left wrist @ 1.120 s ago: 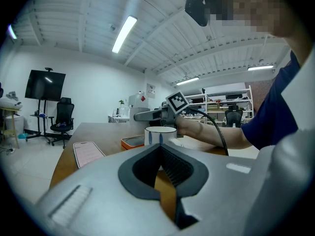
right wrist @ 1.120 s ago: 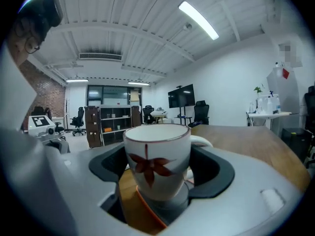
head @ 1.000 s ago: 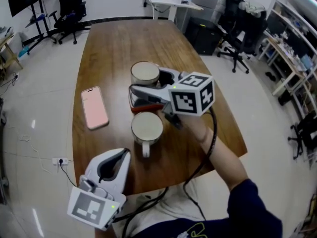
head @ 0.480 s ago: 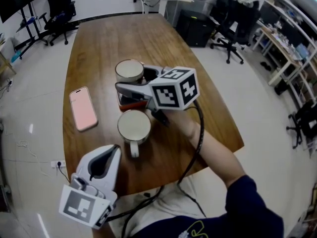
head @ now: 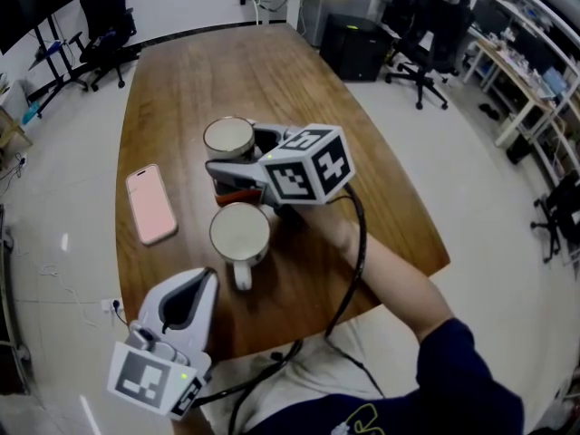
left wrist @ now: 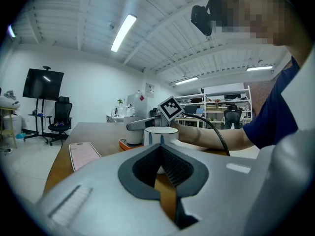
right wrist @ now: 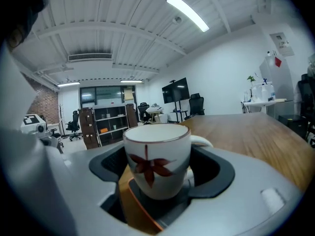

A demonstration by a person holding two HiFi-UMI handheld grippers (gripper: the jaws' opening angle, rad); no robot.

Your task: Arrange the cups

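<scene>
Now the right tool (right wrist: 162,160) has the far cup (head: 228,138) between its two jaws. They stand wide and their dark pads lie against the cup on both sides, so the tool grips it. This cup is white with a red leaf drawn on its side. It is upright, and its handle turns toward the tool's right jaw. It is near the middle of the wooden tabletop (head: 208,71).

Just beside it lies a flat orange thing (head: 237,193), partly under the jaw that is nearer to the person. Whether the cup touches it, I cannot tell. The near cup (head: 240,232) stands upright on the other side of this orange thing, apart from the far cup, with its handle toward the person. A pink phone (head: 151,204) lies flat to the left of both cups.

The left tool (left wrist: 160,149) is closed, with nothing between its jaws. It is held low at the near edge of the tabletop and points toward the near cup.
</scene>
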